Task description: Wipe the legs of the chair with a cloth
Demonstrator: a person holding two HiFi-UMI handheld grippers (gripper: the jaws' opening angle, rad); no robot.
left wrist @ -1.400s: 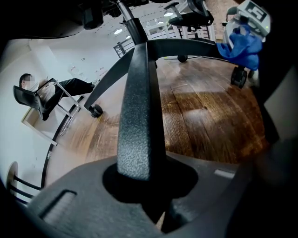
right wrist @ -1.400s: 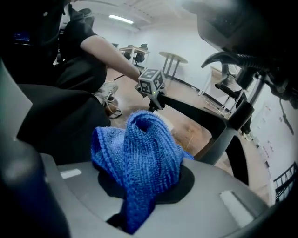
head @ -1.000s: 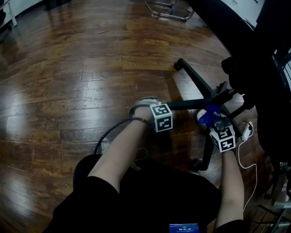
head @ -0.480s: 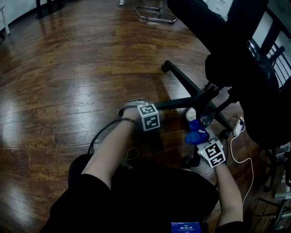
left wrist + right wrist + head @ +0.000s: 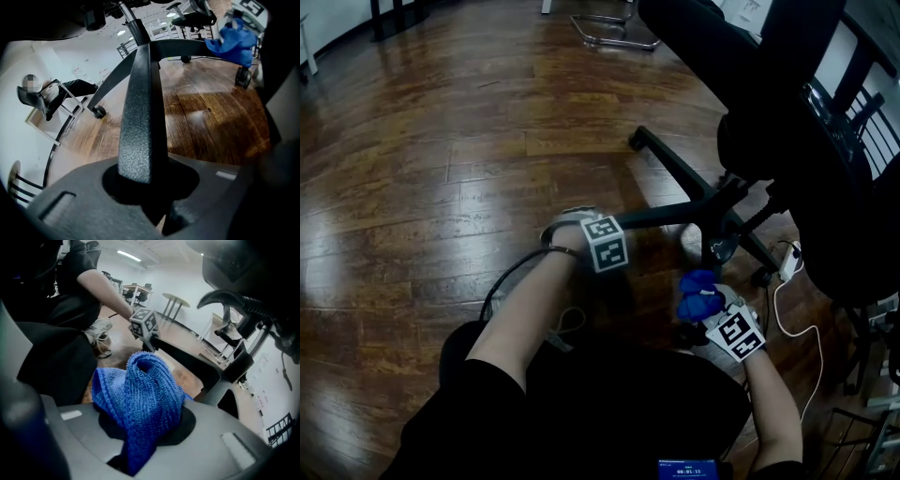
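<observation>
Dark wooden plank floor (image 5: 441,141) fills the left and centre of the head view. A black office chair (image 5: 787,103) occupies the upper right, its star base spread over the floor at centre right. One leg (image 5: 675,178) runs toward the upper centre and ends in a caster.

The left gripper (image 5: 145,185), at frame centre in the head view, is clenched on another textured black leg (image 5: 140,108) of the base, which runs straight out from between its jaws.

The right gripper (image 5: 140,427), at lower right of the head view, grips a bunched blue cloth (image 5: 697,294). The cloth sits at the near leg, close to its caster (image 5: 243,77); contact with the leg cannot be confirmed.

A white cable (image 5: 806,328) lies on the floor at the right edge.
</observation>
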